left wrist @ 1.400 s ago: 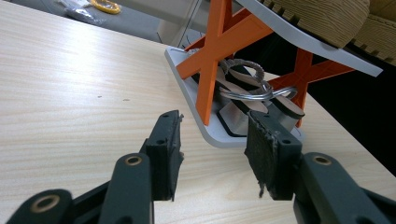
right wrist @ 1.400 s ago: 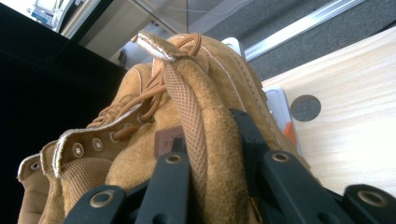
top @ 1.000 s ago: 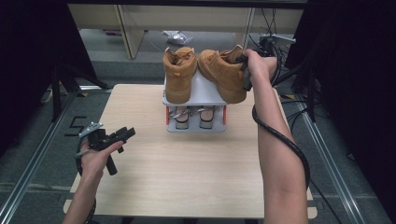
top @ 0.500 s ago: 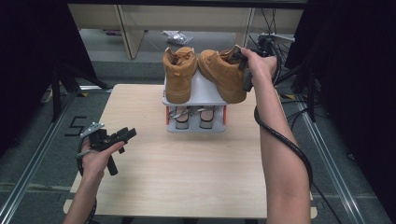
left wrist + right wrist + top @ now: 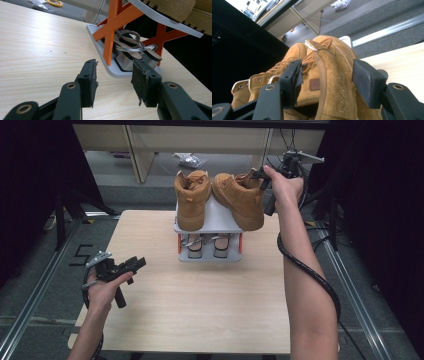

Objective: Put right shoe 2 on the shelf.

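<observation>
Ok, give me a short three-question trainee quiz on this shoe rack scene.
1. True or false: the right tongs are clamped tight on the right boot.
2. What lies on the rack's lower shelf? A) sandals B) gloves C) books
3. Fill in: the left tongs hover over the ____.

Key:
1. False; the jaws have just been opening, with the boot's heel between them and the pads apart from it.
2. A, sandals.
3. Table.

No text or label can be read.
</observation>
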The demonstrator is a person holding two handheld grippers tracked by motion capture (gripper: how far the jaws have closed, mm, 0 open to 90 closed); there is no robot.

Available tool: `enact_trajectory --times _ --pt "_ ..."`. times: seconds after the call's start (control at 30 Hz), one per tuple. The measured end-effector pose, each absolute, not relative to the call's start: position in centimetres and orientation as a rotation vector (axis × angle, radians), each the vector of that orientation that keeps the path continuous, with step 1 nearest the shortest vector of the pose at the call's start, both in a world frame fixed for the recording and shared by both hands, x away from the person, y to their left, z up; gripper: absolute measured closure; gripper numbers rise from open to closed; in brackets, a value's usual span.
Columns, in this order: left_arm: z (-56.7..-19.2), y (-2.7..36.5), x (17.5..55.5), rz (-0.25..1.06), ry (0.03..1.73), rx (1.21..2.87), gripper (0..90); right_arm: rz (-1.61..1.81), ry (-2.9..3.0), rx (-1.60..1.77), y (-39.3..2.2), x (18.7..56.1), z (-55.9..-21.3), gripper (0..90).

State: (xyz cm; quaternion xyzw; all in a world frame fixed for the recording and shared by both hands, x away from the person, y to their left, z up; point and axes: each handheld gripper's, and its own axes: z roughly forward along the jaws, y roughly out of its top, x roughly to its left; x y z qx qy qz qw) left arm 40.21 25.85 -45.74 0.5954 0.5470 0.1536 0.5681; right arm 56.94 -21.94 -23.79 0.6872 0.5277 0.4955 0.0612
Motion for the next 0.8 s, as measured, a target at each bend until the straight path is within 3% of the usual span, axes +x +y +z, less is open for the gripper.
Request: enact_trajectory --times 0.37,0.67,0.8 --pt "-45.8 25.8 40.2 0.362 1.282 1.403 54.1 1.564 1.591 2.013 -23.2 55.2 -22.7 44.5" --pt "-45.7 25.7 40.1 0.362 1.282 1.404 54.1 1.589 1.598 1.989 -24.8 53.5 -22.6 61.9" --pt "-45.8 25.7 40.2 0.359 1.282 1.405 54.2 1.595 1.623 2.015 -25.6 52.9 -23.1 75.0"
